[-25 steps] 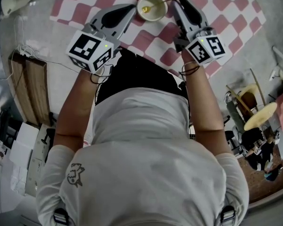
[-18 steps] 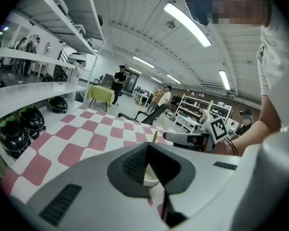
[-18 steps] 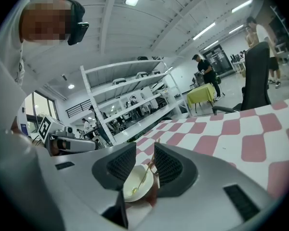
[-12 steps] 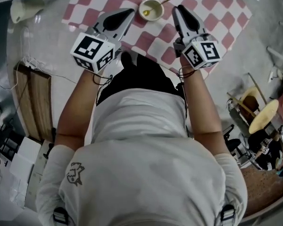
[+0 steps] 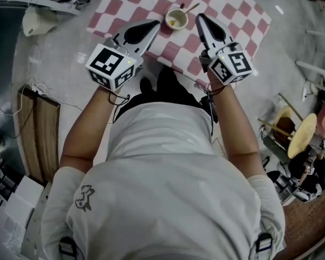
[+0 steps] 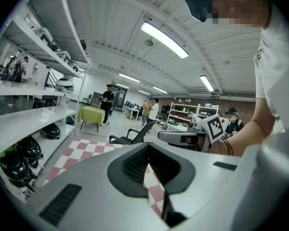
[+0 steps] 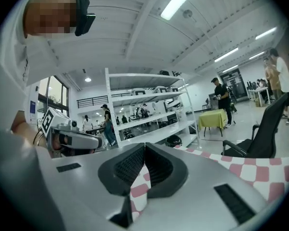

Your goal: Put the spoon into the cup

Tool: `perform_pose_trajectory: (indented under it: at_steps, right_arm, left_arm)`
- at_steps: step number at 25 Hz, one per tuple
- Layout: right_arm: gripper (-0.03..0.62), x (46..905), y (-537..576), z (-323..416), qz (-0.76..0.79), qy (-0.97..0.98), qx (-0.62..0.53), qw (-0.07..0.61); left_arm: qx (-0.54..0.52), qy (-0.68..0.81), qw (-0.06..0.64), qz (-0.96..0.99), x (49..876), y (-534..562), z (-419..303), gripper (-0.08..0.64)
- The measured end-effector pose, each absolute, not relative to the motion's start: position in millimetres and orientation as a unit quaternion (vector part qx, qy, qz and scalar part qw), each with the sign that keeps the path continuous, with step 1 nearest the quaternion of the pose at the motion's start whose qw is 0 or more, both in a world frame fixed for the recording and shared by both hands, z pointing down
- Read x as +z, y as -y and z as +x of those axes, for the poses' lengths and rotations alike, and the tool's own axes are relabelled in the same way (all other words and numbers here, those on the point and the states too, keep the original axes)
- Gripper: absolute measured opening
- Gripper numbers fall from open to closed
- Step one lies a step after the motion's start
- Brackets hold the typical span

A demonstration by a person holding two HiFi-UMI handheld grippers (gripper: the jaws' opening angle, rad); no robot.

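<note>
A small pale cup [image 5: 176, 19] stands on the red-and-white checked cloth [image 5: 244, 15] in the head view. The spoon [image 5: 192, 7] rests inside it, its handle sticking out over the rim to the upper right. My left gripper [image 5: 154, 24] hovers just left of the cup, shut and holding nothing. To the cup's right, my right gripper [image 5: 199, 17] is also shut and empty. In the left gripper view the jaws [image 6: 148, 150] meet with nothing between them. The right gripper view shows its jaws [image 7: 144, 150] pressed together too. Neither gripper view shows the cup.
A wooden board [image 5: 38, 129] lies at the left, with a white object [image 5: 35, 20] above it. Round yellow things [image 5: 300, 134] sit at the right. The gripper views show shelves [image 7: 149, 100], a black chair [image 7: 260, 134], a green-covered table [image 6: 92, 114] and people standing far off.
Both grippers have pulled back and up from the cup, which now looks smaller and farther away. The spoon stays in the cup.
</note>
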State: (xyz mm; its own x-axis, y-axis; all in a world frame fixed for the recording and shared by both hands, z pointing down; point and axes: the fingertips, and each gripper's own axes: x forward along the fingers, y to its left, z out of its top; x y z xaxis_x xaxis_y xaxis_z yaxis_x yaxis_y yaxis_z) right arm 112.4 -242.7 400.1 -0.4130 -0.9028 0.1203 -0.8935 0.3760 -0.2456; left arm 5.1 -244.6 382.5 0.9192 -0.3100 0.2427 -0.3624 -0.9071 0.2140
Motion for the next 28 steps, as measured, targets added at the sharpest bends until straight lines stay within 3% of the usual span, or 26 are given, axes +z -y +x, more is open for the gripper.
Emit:
perform_pose_trajectory:
  at_steps: [12, 28]
  right_arm:
    - [0.032, 330.9, 229.4, 48.1, -0.513, -0.855, -0.077, 0.005]
    - [0.032, 310.8, 115.6, 33.6, -0.522, -0.85, -0.064, 0.02]
  left_arm:
    - [0.051, 0.168, 0.079, 0.981, 319.1, 234.7, -43.7, 0.014]
    - [0.01, 0.19, 0.092, 0.977, 311.5, 159.7, -95.5, 0.014]
